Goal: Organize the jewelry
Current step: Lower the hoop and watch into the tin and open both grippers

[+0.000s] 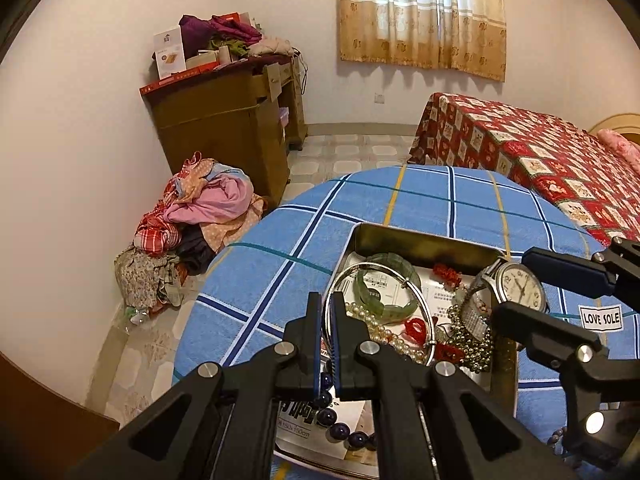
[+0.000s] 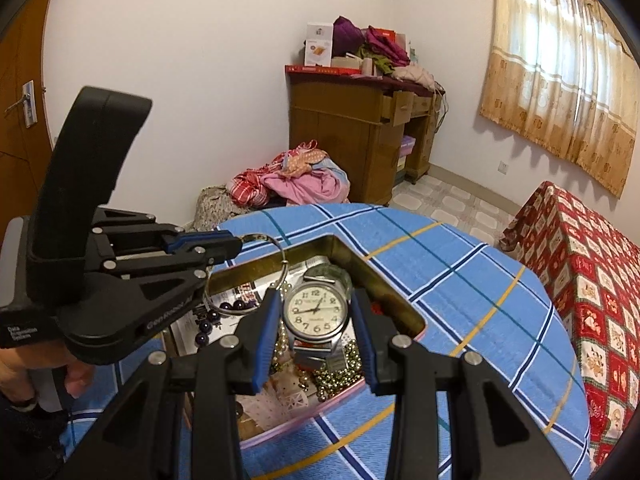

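An open metal tin [image 1: 420, 244] [image 2: 360, 256] of jewelry sits on a round table. My left gripper [image 1: 326, 300] [image 2: 238, 246] is shut on a thin silver bangle [image 1: 432, 320] [image 2: 262, 235], which hangs over the tin's left side. My right gripper [image 2: 316, 294] [image 1: 512, 284] is shut on a silver wristwatch [image 2: 316, 312] [image 1: 520, 286] with a cream dial, held face-up just above the tin, its strap hanging down. In the tin lie a green jade bangle [image 1: 362, 288], a pearl strand [image 1: 380, 330], gold bead chains [image 1: 472, 344], red knots and dark purple beads [image 1: 332, 416] [image 2: 232, 306].
A blue plaid cloth [image 1: 280, 240] covers the table and carries a white "LOVE SOLE" label [image 1: 600, 317]. A bed with a red patchwork cover [image 1: 540, 160] stands to the right. A clothes pile [image 1: 200, 208] and a cluttered wooden desk [image 1: 224, 120] are beyond. A person's hand [image 2: 76, 380] holds the left gripper.
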Tool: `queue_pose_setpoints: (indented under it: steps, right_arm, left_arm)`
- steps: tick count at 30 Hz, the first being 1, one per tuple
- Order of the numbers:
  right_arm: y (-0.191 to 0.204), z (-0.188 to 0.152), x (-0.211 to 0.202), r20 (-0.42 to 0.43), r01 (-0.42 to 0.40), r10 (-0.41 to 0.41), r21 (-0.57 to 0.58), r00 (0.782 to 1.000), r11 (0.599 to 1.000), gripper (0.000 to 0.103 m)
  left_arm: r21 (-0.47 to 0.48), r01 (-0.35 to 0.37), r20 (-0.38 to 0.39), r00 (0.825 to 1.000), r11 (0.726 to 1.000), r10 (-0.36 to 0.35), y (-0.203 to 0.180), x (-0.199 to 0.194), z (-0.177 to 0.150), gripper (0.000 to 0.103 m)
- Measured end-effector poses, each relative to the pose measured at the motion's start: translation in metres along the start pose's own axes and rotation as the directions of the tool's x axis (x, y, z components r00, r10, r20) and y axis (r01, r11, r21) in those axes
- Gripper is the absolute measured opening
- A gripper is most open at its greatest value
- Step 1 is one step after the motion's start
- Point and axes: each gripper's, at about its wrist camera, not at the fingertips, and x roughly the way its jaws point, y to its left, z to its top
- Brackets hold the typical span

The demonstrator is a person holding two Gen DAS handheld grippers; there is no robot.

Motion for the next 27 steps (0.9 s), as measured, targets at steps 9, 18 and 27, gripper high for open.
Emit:
queue_pose_setpoints:
  steps: [9, 18, 27]
  right_arm:
    - [0.003, -0.006, 0.011, -0.034, -0.008, 0.009, 0.012, 0.999, 1.000, 0.038]
    - [0.004, -0.015, 0.026, -0.093, -0.017, 0.018, 0.016, 0.995, 1.000, 0.038]
    - [0.004, -0.025, 0.033, -0.149, -0.016, 0.019, 0.019, 0.989, 1.000, 0.039]
  left_arm:
    - [0.011, -0.003, -0.025, 1.000, 1.000, 0.003, -0.002, 0.010, -0.002, 0.003]
    - [0.030, -0.008, -0.058, 0.998, 1.000, 0.009, -0.007, 0.020, -0.008, 0.003]
    - [0.038, -0.011, -0.083, 0.996, 0.999, 0.014, -0.010, 0.028, -0.013, 0.004]
